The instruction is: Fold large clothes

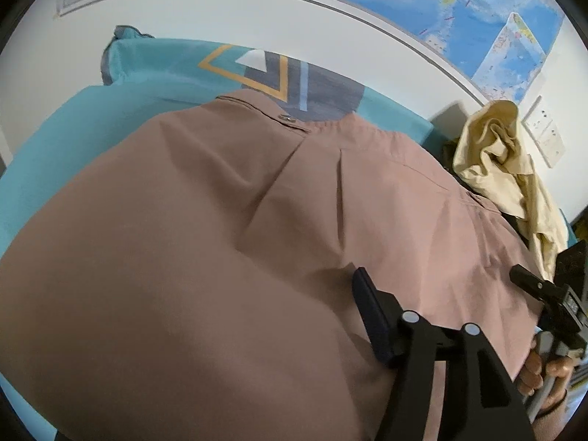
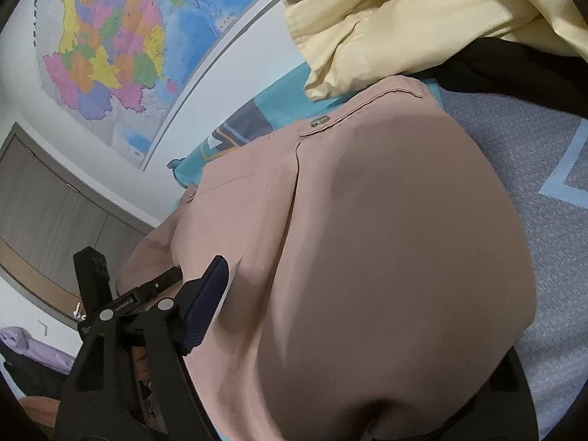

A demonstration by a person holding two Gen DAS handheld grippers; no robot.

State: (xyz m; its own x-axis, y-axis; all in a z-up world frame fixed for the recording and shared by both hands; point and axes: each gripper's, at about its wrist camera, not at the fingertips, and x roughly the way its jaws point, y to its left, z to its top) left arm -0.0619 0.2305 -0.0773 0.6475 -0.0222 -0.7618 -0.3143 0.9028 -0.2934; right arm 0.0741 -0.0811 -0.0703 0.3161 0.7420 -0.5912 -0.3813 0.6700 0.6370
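Observation:
A large dusty-pink shirt point(image 1: 228, 242) with snap buttons fills both views and drapes over each camera; it also shows in the right wrist view point(image 2: 386, 257). In the left wrist view one dark finger point(image 1: 371, 316) of my left gripper shows against the cloth; the other finger is hidden under the shirt. In the right wrist view one dark finger point(image 2: 205, 305) of my right gripper shows at the cloth's left edge; its other finger is hidden under the fabric. The other gripper point(image 1: 544, 290) shows at the shirt's right edge. Whether either grips the cloth is hidden.
The shirt lies over a teal and grey bedspread point(image 1: 154, 70). A crumpled pale-yellow garment point(image 1: 507, 169) lies at the right, on something black point(image 2: 522, 70). A wall map point(image 2: 110, 47) hangs behind. A wooden cabinet point(image 2: 47, 217) stands at the left.

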